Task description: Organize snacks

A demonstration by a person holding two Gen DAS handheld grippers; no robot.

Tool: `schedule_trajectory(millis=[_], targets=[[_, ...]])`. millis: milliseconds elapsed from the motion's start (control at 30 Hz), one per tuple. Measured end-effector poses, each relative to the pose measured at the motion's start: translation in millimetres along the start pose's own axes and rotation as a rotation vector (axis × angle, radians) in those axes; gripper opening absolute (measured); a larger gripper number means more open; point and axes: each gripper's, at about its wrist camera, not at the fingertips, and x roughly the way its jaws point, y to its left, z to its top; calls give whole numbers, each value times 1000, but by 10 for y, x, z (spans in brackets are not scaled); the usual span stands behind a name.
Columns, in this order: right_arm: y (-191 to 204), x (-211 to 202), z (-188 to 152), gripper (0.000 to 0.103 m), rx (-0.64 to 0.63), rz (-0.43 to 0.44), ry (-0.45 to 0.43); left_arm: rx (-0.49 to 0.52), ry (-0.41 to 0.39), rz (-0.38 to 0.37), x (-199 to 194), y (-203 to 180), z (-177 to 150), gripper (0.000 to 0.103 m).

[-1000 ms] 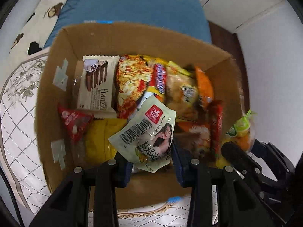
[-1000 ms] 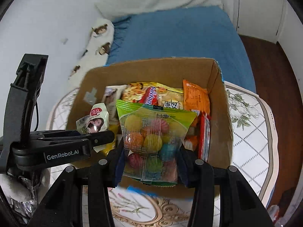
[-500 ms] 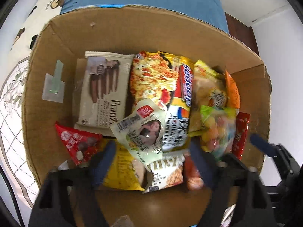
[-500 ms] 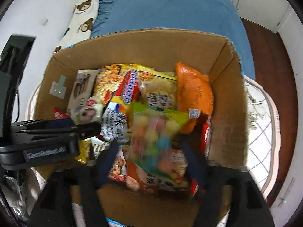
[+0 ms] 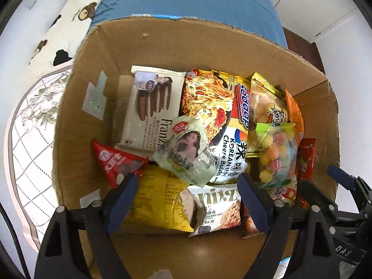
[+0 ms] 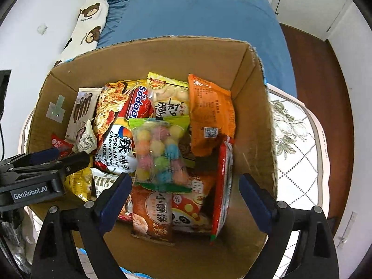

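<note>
A cardboard box [image 5: 162, 44] [image 6: 253, 107] holds several snack packets. A pale green packet with a woman's picture [image 5: 186, 152] lies on top at the middle left; it also shows in the right wrist view [image 6: 84, 137]. A clear bag of coloured candy balls [image 6: 159, 153] [image 5: 277, 153] lies on top at the middle right. My left gripper [image 5: 187, 186] is open and empty above the box's near side. My right gripper [image 6: 184, 186] is open and empty just below the candy bag.
The box holds a Franzz wafer pack [image 5: 151, 107], Korean cheese noodles [image 5: 223, 125], an orange packet [image 6: 209, 116], a red triangular packet [image 5: 116, 160] and a yellow bag [image 5: 155, 200]. The box stands on a white quilted cloth [image 6: 300, 139] before a blue bed [image 6: 197, 11].
Both grippers opened and let go: the pale green packet and the candy bag dropped onto the snacks in the box. Both grippers stand wide open above them.
</note>
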Motion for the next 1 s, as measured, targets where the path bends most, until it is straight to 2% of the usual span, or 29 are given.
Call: schedule_trajectory(millis=[100, 267, 500, 633, 1000], targets=[[-26, -71, -54, 95, 9, -3, -24, -3, -33, 9, -100, 34, -112, 87], [-30, -254, -214, 95, 11, -8, -79, 15, -131, 43, -353, 2, -359, 87], [38, -703, -572, 95, -6, -20, -194, 18, -266, 58, -796, 20, -763, 87], [104, -1067, -887, 95, -23, -33, -282, 19, -346, 63, -1053, 25, -989, 87], [264, -1918, -1859, 99, -33, -33, -479, 37, -535, 75, -1731, -7, -1959, 87]])
